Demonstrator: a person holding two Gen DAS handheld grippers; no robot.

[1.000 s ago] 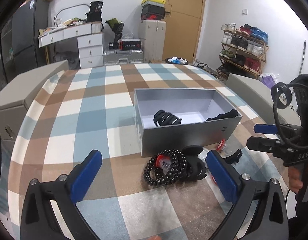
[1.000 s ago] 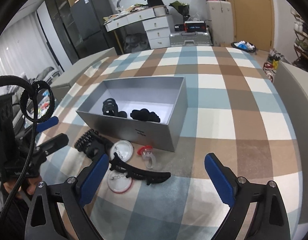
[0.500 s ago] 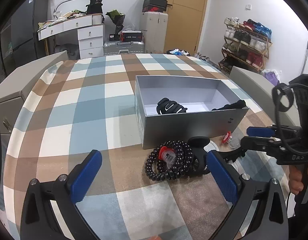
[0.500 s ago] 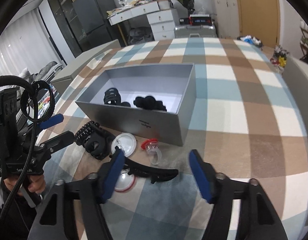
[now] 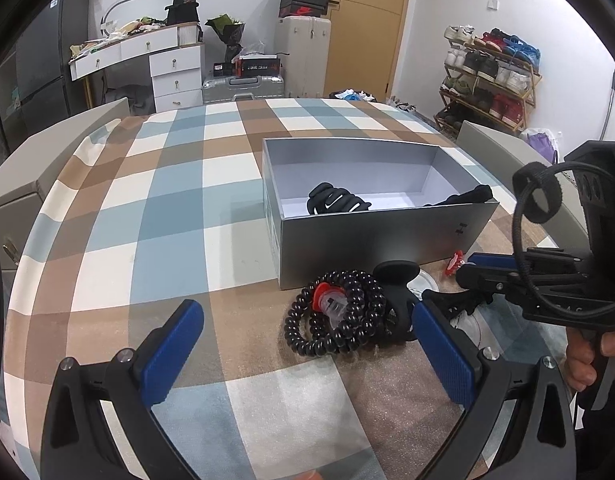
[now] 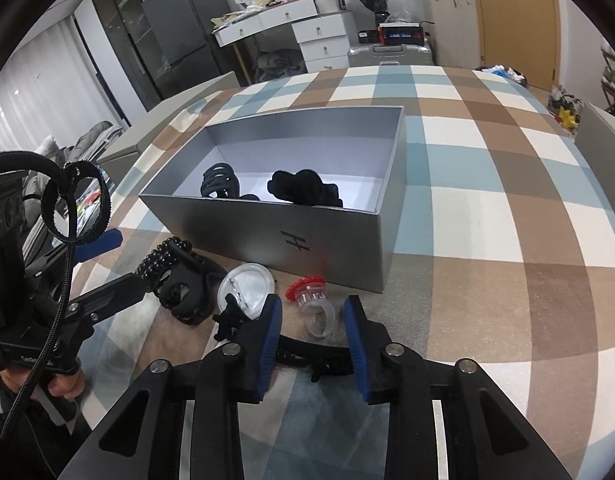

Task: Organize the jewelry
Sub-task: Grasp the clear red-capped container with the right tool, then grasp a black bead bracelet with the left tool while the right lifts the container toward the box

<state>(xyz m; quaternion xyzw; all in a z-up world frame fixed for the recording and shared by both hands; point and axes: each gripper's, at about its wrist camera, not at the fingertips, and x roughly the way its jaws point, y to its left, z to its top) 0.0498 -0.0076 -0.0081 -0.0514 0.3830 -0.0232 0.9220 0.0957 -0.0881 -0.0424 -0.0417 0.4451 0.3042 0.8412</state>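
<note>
A grey open box point(image 5: 379, 236) point(image 6: 327, 236) on the checked tablecloth holds a black claw clip point(image 5: 335, 202) point(image 6: 221, 184) and a black scrunchie point(image 6: 307, 188). In front of it lie a black bead bracelet point(image 5: 335, 316) point(image 6: 163, 258), a red-topped clear ring point(image 6: 313, 304), a round clear lid point(image 6: 246, 286) and a long black hair clip point(image 6: 307, 356). My left gripper point(image 5: 307, 344) is open, just short of the bracelet. My right gripper point(image 6: 313, 344) is partly closed, its pads either side of the long hair clip, with the clear ring just ahead.
Grey chair backs point(image 5: 55, 152) point(image 6: 605, 136) stand at the table's sides. A white desk point(image 5: 147, 60), a suitcase point(image 5: 243, 84), a door and a shoe rack point(image 5: 491, 76) are behind the table.
My right gripper has moved down and forward to the long hair clip and narrowed from wide open. My left gripper has moved slightly closer to the bracelet and stays open.
</note>
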